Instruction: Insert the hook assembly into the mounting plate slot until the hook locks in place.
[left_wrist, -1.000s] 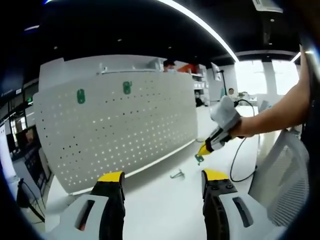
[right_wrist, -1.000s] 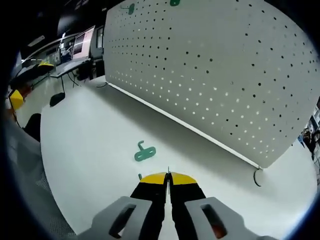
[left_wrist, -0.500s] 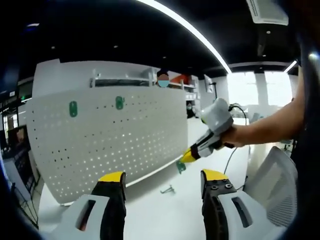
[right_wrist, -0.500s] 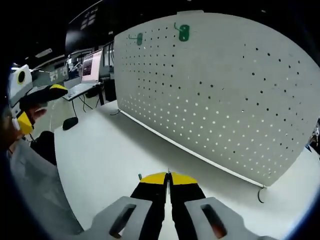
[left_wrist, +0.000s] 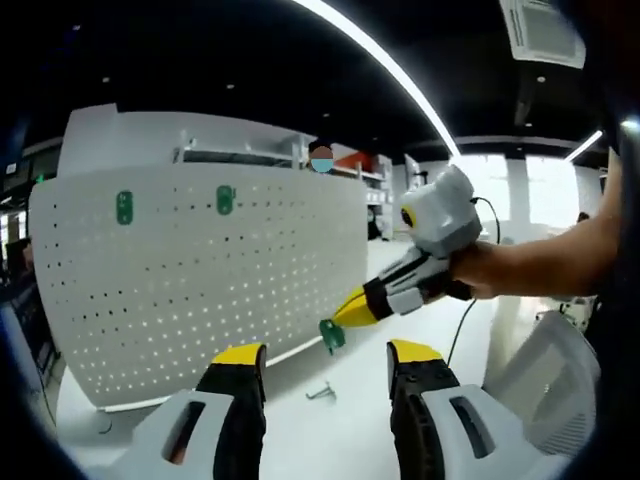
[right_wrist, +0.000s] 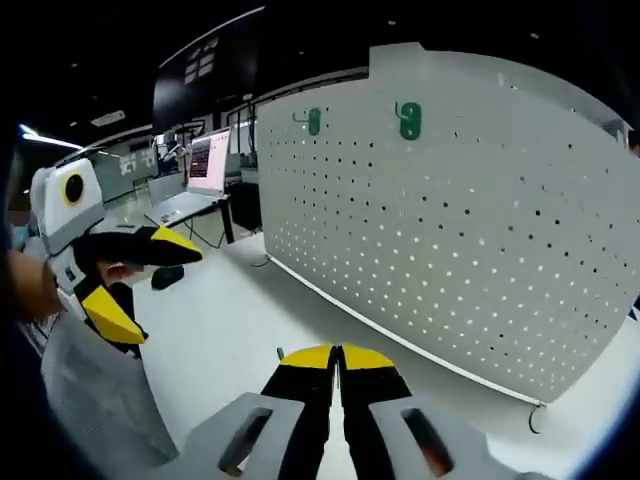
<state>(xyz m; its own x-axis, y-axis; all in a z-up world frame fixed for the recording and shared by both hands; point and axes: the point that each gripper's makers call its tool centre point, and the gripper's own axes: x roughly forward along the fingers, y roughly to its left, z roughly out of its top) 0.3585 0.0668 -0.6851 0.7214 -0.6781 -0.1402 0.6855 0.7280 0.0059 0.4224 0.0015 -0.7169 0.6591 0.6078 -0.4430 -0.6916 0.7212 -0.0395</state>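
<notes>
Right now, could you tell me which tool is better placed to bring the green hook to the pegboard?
The right tool. In the left gripper view it is shut on the green hook, raised above the table and near the pegboard. The left tool is open and holds nothing.

In the right gripper view, the right gripper (right_wrist: 338, 352) has its yellow tips pressed together, and whatever sits between them is too thin to identify. In the left gripper view, the same tool carries a green hook (left_wrist: 331, 334) whose upper end disappears behind the tips. A small metal hook (left_wrist: 320, 391) on the white table (left_wrist: 330, 440) is too small to tell its form. The pegboard (right_wrist: 470, 250) runs past the right gripper view's right edge.
</notes>
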